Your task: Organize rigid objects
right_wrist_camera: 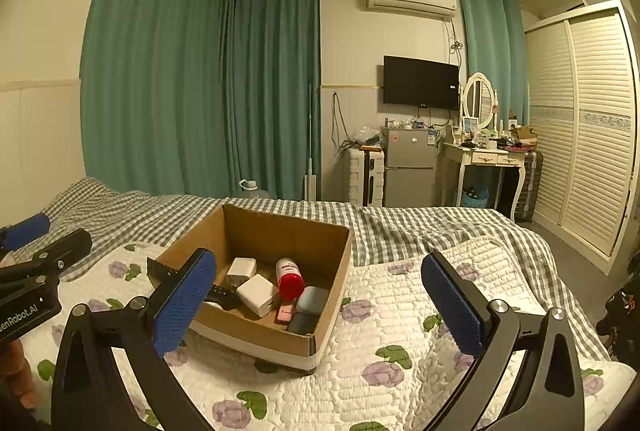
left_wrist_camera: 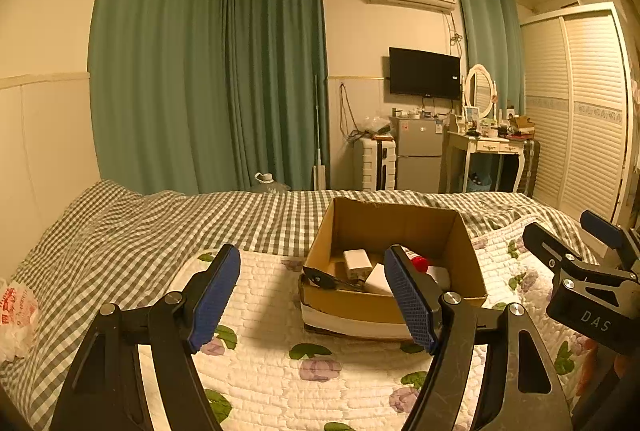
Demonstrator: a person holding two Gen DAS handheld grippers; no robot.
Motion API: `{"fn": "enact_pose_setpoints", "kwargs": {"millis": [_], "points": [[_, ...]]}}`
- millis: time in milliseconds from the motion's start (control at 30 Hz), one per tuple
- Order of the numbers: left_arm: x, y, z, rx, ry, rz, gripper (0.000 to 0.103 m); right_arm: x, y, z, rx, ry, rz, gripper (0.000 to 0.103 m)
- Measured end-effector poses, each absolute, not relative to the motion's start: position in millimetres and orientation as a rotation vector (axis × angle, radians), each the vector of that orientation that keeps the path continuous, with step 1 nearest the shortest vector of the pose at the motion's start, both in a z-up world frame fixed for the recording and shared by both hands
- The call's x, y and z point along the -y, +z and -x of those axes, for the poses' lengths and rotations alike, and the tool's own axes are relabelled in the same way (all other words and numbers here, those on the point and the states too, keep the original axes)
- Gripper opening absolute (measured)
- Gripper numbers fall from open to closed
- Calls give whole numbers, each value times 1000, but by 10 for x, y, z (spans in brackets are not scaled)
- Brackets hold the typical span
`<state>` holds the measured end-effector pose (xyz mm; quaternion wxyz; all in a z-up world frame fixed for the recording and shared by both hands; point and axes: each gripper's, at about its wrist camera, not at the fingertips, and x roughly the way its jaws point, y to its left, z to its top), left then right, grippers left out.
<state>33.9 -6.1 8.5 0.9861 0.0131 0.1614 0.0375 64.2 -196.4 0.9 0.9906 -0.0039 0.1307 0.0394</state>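
An open cardboard box sits on the flowered quilt. Inside lie two white chargers, a red-capped bottle, a grey case, a pink item, a dark flat item and a black remote. The box also shows in the left wrist view. My left gripper is open and empty, just before the box's near left. My right gripper is open and empty, its left finger over the box's near edge.
The bed has a grey checked sheet. A white and red plastic bag lies at the bed's left edge. Beyond the bed stand a suitcase, a small fridge, a dressing table and a louvred wardrobe.
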Motion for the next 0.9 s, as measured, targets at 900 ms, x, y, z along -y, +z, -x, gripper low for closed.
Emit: {"fn": "enact_pose_setpoints", "kwargs": {"millis": [900], "points": [[87, 57, -327, -337, 40, -26, 77, 1972, -21, -644, -271, 78, 8, 103]]}}
